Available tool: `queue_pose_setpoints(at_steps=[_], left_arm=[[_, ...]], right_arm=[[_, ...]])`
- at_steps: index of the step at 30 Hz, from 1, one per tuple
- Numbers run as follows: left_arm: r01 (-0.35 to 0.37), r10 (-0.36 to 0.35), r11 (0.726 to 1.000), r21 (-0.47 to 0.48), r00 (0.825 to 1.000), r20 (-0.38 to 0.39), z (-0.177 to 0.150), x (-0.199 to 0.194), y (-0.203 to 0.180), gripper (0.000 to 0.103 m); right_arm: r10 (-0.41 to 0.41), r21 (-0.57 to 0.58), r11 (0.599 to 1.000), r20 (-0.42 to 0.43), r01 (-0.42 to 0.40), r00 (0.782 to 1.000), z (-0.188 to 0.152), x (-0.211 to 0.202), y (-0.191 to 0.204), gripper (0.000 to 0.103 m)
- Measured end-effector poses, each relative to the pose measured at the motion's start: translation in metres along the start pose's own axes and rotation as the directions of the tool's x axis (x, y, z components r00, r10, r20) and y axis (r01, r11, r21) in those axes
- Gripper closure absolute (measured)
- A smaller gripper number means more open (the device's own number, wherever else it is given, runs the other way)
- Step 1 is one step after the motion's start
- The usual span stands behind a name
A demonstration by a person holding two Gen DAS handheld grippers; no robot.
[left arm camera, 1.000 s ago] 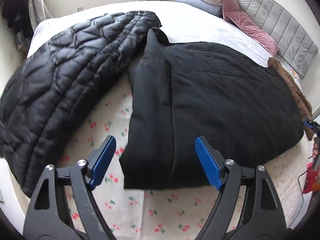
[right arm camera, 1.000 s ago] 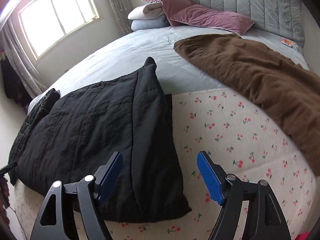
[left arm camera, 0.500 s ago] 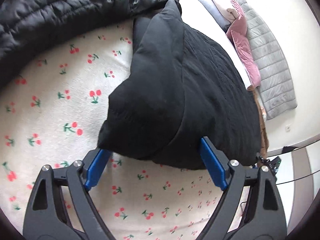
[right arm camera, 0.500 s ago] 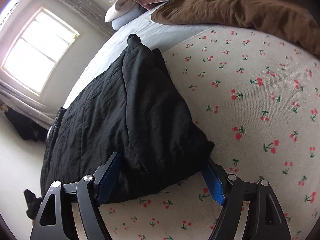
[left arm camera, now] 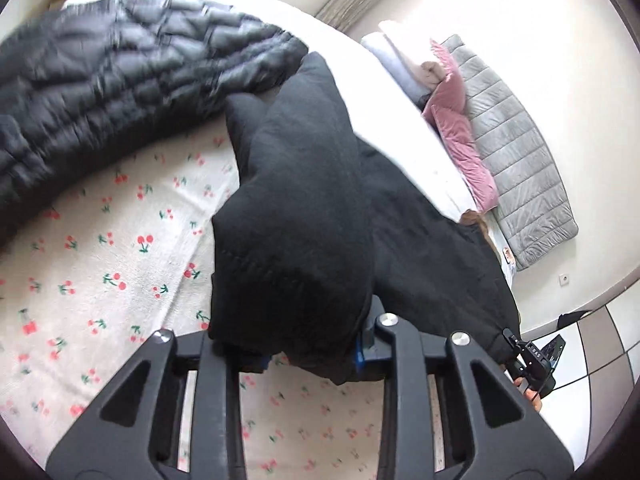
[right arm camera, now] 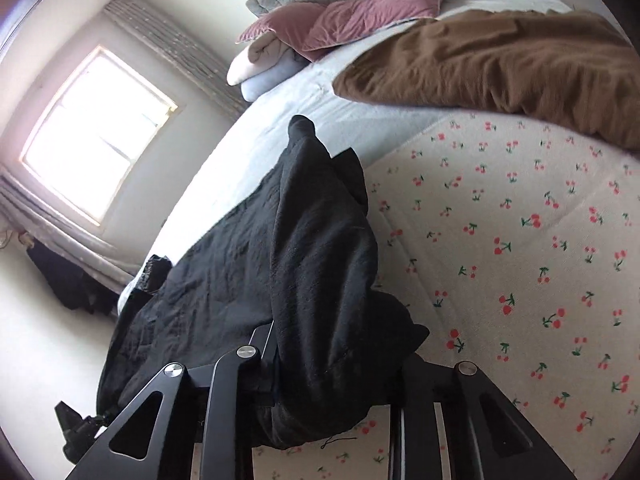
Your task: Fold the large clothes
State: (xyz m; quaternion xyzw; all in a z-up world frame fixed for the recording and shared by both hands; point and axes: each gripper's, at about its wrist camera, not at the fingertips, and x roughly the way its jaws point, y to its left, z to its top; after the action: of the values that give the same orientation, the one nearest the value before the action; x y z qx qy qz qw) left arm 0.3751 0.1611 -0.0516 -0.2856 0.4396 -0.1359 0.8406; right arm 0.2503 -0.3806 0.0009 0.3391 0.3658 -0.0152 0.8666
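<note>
We hold a tool in each hand. Our left tool (left arm camera: 312, 354) has just been closing, and now it pinches a near corner of the black coat (left arm camera: 304, 216). The cloth bunches between its blue pads and covers most of them. Our right tool (right arm camera: 340, 376) has just been closing too, and it pinches the other near corner of the same black coat (right arm camera: 316, 264). Its pads are hidden under the cloth.

The coat lies on the bed, on the cherry blanket (left arm camera: 100, 264). Its near edge is lifted a little off the blanket. A shiny puffy jacket (left arm camera: 108, 80) lies beside it on the left. A brown blanket (right arm camera: 500, 60) lies well apart on the right.

A second ago both tools were wide open and held nothing, and the coat lay flat. Now both tools are narrow and full of cloth.
</note>
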Motion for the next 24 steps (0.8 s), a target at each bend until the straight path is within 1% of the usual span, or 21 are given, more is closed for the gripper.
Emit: queue_pose_setpoints(at_steps=[2, 4, 8, 10, 12, 14, 16, 18, 19, 21, 22, 23, 24], left_arm=[[-0.001, 0.001, 0.999, 0.038, 1.0, 0.006, -0.005, -0.029, -0.014, 0.072], [-0.001, 0.0, 0.998, 0.069, 1.0, 0.003, -0.016, -0.058, -0.02, 0.072], [0.009, -0.006, 0.995, 0.098, 1.0, -0.028, -0.055, -0.107, -0.014, 0.072], [0.003, 0.002, 0.994, 0.113, 0.999, -0.046, -0.078, -0.126, -0.002, 0.072], [-0.003, 0.013, 0.993, 0.116, 0.997, -0.078, -0.103, -0.137, 0.008, 0.071], [-0.014, 0.026, 0.993, 0.115, 0.994, -0.108, -0.125, -0.137, 0.021, 0.07], [-0.042, 0.056, 0.994, 0.106, 0.989, -0.136, -0.144, -0.128, 0.037, 0.069], [-0.085, 0.099, 0.992, 0.089, 0.981, -0.169, -0.163, -0.11, 0.056, 0.066], [-0.105, 0.121, 0.99, 0.092, 0.977, -0.178, -0.171, -0.104, 0.062, 0.064], [-0.141, 0.159, 0.985, 0.104, 0.967, -0.198, -0.183, -0.093, 0.076, 0.051], [-0.142, 0.16, 0.985, 0.099, 0.966, -0.205, -0.186, -0.094, 0.079, 0.048], [-0.144, 0.161, 0.985, 0.096, 0.965, -0.207, -0.185, -0.097, 0.08, 0.043], [-0.148, 0.168, 0.983, 0.106, 0.964, -0.208, -0.182, -0.101, 0.078, 0.039]], right_arm=[[0.0, -0.045, 0.999, 0.01, 0.0, 1.0, -0.002, -0.029, 0.011, 0.078], [0.01, -0.063, 0.998, 0.0, -0.01, 1.0, -0.011, -0.058, 0.015, 0.078], [0.01, -0.085, 0.996, -0.056, -0.015, 0.998, -0.048, -0.1, 0.008, 0.077], [0.001, -0.097, 0.995, -0.091, -0.01, 0.996, -0.073, -0.117, -0.003, 0.077], [-0.013, -0.106, 0.994, -0.124, 0.0, 0.992, -0.095, -0.126, -0.015, 0.077], [-0.035, -0.117, 0.993, -0.153, 0.017, 0.988, -0.117, -0.128, -0.028, 0.075], [-0.055, -0.124, 0.992, -0.186, 0.032, 0.981, -0.138, -0.124, -0.044, 0.072], [-0.065, -0.106, 0.993, -0.231, 0.041, 0.971, -0.154, -0.112, -0.064, 0.069], [-0.071, -0.095, 0.994, -0.25, 0.048, 0.966, -0.162, -0.106, -0.073, 0.066], [-0.082, -0.085, 0.995, -0.27, 0.062, 0.959, -0.17, -0.099, -0.088, 0.057], [-0.087, -0.079, 0.995, -0.275, 0.068, 0.958, -0.17, -0.099, -0.092, 0.047], [-0.097, -0.084, 0.994, -0.279, 0.076, 0.955, -0.169, -0.103, -0.094, 0.038], [-0.116, -0.1, 0.991, -0.28, 0.091, 0.953, -0.165, -0.107, -0.093, 0.036]])
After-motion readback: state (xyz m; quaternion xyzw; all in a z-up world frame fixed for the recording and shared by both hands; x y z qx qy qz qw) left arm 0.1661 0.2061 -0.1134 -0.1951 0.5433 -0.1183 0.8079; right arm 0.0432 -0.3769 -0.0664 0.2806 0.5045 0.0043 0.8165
